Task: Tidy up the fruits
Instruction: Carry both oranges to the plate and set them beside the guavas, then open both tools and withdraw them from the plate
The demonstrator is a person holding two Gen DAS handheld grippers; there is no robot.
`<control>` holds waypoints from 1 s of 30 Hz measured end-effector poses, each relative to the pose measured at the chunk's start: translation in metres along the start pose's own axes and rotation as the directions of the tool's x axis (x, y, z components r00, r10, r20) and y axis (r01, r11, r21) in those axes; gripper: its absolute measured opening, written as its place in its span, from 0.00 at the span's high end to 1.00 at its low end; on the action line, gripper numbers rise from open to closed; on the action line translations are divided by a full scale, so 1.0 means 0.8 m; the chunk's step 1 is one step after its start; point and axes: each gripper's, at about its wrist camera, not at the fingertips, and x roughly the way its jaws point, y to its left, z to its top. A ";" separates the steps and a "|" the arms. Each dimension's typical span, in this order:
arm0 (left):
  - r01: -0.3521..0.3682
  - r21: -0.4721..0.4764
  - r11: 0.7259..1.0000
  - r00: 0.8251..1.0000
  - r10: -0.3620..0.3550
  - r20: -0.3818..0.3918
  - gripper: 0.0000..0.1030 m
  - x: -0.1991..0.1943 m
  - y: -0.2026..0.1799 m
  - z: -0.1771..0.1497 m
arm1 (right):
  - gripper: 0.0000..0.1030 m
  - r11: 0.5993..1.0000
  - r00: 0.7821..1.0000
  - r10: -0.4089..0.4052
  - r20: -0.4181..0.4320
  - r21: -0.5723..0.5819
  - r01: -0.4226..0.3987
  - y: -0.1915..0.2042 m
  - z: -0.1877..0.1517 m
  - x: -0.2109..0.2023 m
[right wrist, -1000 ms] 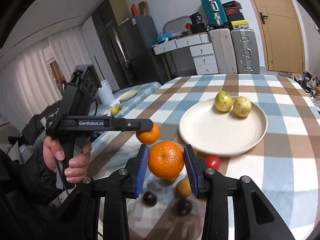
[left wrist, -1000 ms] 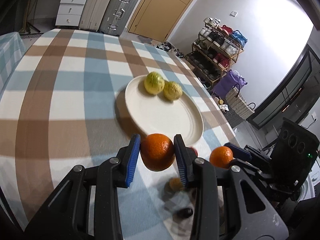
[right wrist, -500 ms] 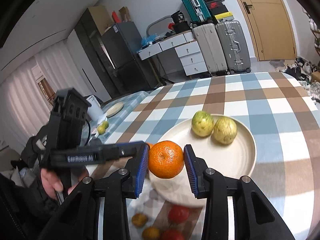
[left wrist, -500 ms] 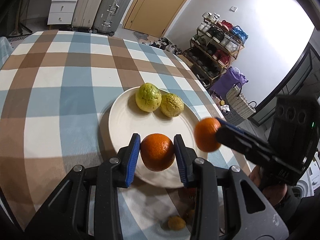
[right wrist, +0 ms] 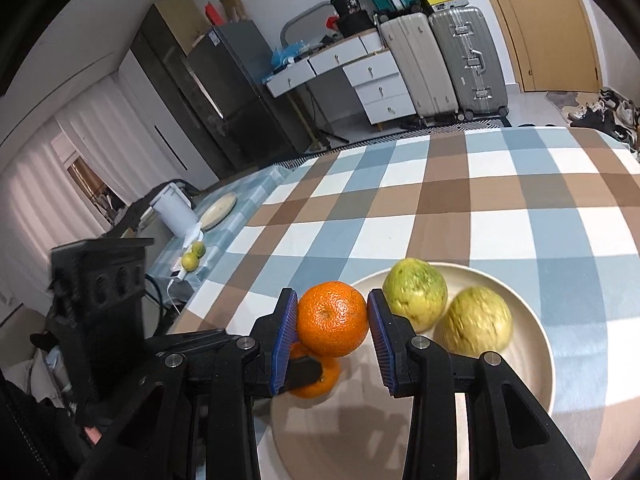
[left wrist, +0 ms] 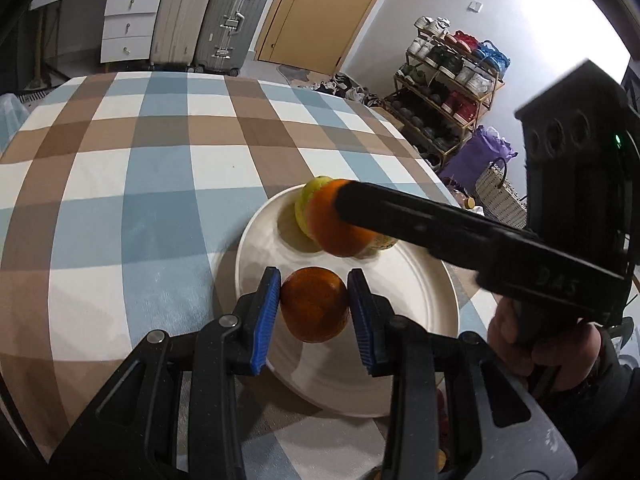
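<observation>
My left gripper [left wrist: 314,308] is shut on an orange [left wrist: 314,304] and holds it just over the near part of the cream plate [left wrist: 404,380]. My right gripper [right wrist: 332,320] is shut on a second orange [right wrist: 332,318] above the plate's [right wrist: 536,364] left side. In the left wrist view the right gripper's black finger [left wrist: 420,224] reaches in from the right, and its orange [left wrist: 330,224] hides part of a yellow-green fruit [left wrist: 306,200]. Two yellow-green fruits [right wrist: 416,294] [right wrist: 478,324] lie at the back of the plate. The left gripper's orange [right wrist: 320,380] shows below the right one.
The table wears a blue, brown and white checked cloth [left wrist: 140,184]. Small fruits lie off the plate's near edge, mostly hidden [left wrist: 440,396]. A person's hand [left wrist: 516,336] holds the right gripper. A side table carries a white kettle [right wrist: 172,210], a small plate [right wrist: 218,210] and limes [right wrist: 192,260].
Both grippers have carried their oranges from the loose fruits at the table's near edge to over the plate. The right gripper has swung across in front of the left one.
</observation>
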 end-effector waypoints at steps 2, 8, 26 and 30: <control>0.002 0.000 1.000 1.000 -0.002 -0.002 0.69 0.002 0.002 0.002 | 0.64 1.000 1.000 -0.017 -0.018 -0.017 0.017 0.002 0.004 0.010; -0.018 -0.001 1.000 1.000 0.018 0.002 0.69 0.008 0.010 0.006 | 0.64 0.996 0.996 -0.072 -0.055 -0.052 0.069 0.005 0.003 0.035; -0.029 -0.006 1.000 0.999 0.029 0.025 0.32 -0.020 0.000 0.000 | 0.23 0.998 0.990 -0.069 0.125 0.007 0.068 -0.003 -0.030 -0.055; -0.049 0.004 0.999 0.998 0.049 0.044 0.25 -0.038 -0.013 -0.006 | 0.16 0.997 0.985 -0.079 0.154 0.020 0.077 -0.001 -0.048 -0.086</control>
